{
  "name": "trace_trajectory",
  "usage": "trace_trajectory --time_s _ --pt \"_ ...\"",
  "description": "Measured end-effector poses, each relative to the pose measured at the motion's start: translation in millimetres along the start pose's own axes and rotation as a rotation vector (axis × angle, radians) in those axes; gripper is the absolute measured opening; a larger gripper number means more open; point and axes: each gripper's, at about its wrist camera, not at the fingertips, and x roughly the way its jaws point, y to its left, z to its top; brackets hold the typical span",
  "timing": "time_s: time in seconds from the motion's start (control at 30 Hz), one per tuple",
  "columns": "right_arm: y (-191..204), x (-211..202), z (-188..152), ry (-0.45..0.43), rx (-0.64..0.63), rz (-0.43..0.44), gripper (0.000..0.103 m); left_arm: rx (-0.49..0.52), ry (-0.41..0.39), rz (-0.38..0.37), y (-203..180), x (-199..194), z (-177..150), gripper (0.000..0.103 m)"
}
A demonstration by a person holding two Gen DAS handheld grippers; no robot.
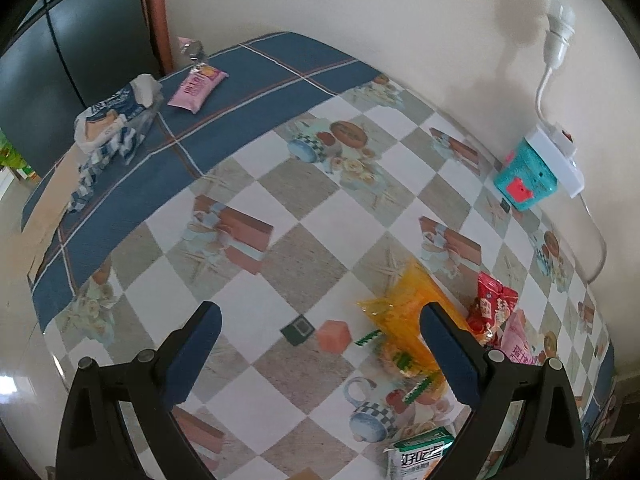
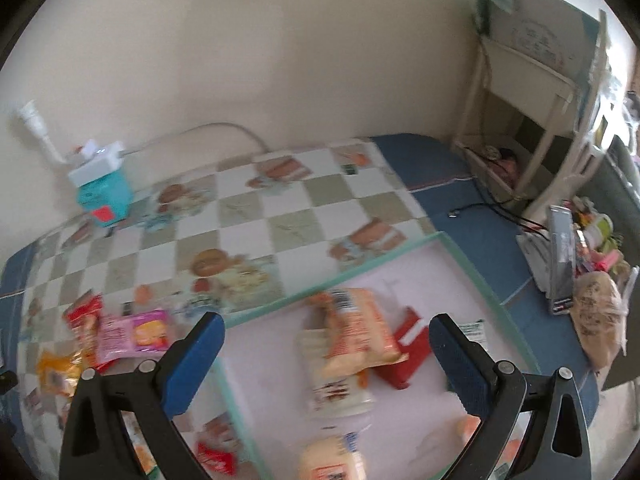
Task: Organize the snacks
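My left gripper [image 1: 320, 322] is open and empty above the checkered table. Near its right finger lie a yellow snack bag [image 1: 404, 316], a red packet [image 1: 490, 300], a pink packet [image 1: 518, 340] and a green-and-white packet [image 1: 420, 452]. My right gripper [image 2: 326, 334] is open and empty above a white tray with a green rim [image 2: 380, 258]. In the tray lie an orange-and-white snack bag [image 2: 360, 336], a red box [image 2: 404, 354] and other packets. Left of the tray lie a pink packet [image 2: 132, 334], a red packet [image 2: 82, 316] and a yellow bag [image 2: 56, 368].
A teal box [image 1: 524, 176] and a white power strip [image 1: 560, 156] stand by the wall. A tissue pack [image 1: 112, 120] and a pink packet [image 1: 196, 86] lie at the far left end. A white shelf [image 2: 532, 92] and cluttered items [image 2: 580, 264] stand right of the tray.
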Motion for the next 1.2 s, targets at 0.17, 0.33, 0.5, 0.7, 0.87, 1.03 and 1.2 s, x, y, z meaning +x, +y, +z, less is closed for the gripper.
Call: trace_trajectory --time_s 0.17,0.33,0.5,0.7,0.87,1.03,1.2 --pt "20.7 -8.8 -6.9 0.029 -0.019 0.085 0.103 0.009 0.009 -0.009 7.5 -5.5 -1.3 0.099" --pt "38.6 -14.2 -20.8 0.082 -0.012 0.24 0.103 0.041 0.042 -0.049 5.0 -6.6 -10.4 0.099" --pt "51.9 -14.8 -44.2 0.144 -0.019 0.325 0.103 0.079 0.071 -0.058 3.2 -8.6 -27.5 0.099" --pt "53.7 -18.9 -68.9 0.139 0.007 0.375 0.103 0.087 0.098 -0.074 5.9 -7.6 -47.5 0.1" --pt "45.8 -9.2 -91.4 0.189 0.017 0.355 0.103 0.008 0.13 -0.134 15.2 -3.6 -59.8 0.099" --pt "35.5 -4.0 -104.1 0.213 0.046 0.373 0.103 0.005 0.11 -0.124 10.8 -4.1 -69.3 0.1" --pt "36.5 -0.4 -103.3 0.206 0.033 0.393 0.103 0.049 0.14 -0.155 -10.5 3.2 -80.1 0.099"
